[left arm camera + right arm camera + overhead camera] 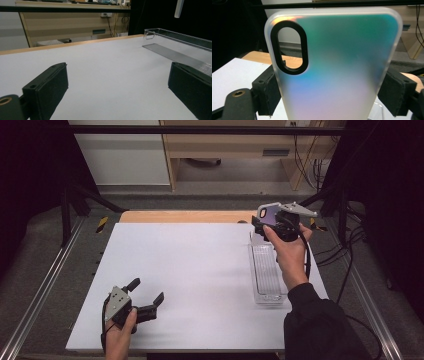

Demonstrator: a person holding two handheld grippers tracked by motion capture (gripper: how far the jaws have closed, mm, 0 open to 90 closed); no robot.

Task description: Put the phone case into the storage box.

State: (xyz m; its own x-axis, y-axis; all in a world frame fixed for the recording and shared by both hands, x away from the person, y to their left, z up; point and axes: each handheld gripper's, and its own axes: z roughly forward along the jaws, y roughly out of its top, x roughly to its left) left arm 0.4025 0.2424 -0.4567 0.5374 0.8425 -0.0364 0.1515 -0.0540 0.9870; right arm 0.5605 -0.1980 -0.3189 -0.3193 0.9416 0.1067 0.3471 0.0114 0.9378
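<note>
phone case (337, 70) bottom cut off by frame edge, clear tray (267, 275) partly behind right forearm

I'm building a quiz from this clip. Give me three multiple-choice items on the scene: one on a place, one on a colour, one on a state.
1. Where does the clear tray sit on the table?
A. at its right side
B. at its left side
C. in the middle

2. What colour rims the oval hole of the phone case?
A. red
B. white
C. black

3. How does the left gripper stand?
A. shut on the case
B. open, nothing between the jaws
C. shut on the tray

Key:
1 A, the high view shows it under the right gripper.
2 C, the right gripper view shows a black ring.
3 B, its jaws stand wide over bare table.
</note>
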